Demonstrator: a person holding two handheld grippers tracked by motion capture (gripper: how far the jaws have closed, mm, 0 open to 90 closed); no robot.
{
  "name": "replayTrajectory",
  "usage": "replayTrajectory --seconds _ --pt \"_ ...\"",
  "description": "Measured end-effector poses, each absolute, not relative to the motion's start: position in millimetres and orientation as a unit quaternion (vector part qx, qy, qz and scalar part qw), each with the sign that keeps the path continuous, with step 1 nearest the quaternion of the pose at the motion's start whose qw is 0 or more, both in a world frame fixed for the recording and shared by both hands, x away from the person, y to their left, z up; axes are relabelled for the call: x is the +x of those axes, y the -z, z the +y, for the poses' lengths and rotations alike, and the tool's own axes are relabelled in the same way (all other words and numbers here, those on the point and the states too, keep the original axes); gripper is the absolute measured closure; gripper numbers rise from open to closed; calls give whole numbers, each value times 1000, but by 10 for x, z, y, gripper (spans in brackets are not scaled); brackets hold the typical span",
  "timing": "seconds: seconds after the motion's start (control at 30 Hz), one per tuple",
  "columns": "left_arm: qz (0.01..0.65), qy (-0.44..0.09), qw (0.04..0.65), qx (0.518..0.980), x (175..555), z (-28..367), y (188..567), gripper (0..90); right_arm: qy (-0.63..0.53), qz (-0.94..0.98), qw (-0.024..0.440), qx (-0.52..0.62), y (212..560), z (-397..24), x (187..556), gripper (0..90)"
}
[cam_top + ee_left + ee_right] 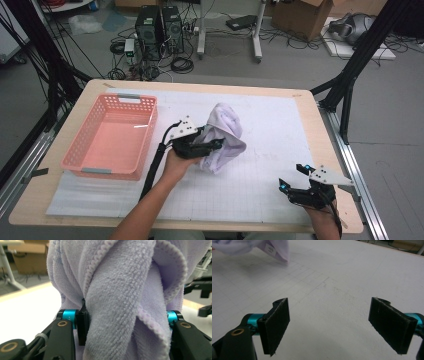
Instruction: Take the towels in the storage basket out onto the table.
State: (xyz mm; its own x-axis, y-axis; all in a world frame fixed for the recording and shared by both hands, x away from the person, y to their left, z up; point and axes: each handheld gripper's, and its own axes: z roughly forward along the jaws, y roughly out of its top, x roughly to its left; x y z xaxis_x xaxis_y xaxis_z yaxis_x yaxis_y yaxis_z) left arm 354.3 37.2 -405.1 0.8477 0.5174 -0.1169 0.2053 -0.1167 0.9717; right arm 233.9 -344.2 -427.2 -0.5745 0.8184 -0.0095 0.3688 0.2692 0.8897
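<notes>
Lilac towel [120, 302] bunched in left gripper [125, 322] — label [270, 250] visible

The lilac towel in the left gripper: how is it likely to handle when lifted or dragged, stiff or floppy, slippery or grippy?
Probably floppy: the lilac towel droops in folds around the left gripper and bunches rather than holding a shape. Its looped terry pile looks grippy, so slipping seems unlikely. Likely light, though loose ends could trail on the white mat.

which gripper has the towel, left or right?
The left gripper, mid-table beside the pink basket: a bunched lilac towel fills the gap between its jaws. The right gripper sits open, nothing between its jaws, near the table's front right.
</notes>
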Motion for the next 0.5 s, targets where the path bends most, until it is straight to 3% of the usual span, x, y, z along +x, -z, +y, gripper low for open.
replayTrajectory --seconds 0.37,0.5 --pt "282 -110 553 776 3657 139 4375 447 -459 758 244 393 4289 -3456 2353 161" --pt "298 -115 548 773 3651 135 4362 344 -459 759 242 394 4292 -3459 2354 161"
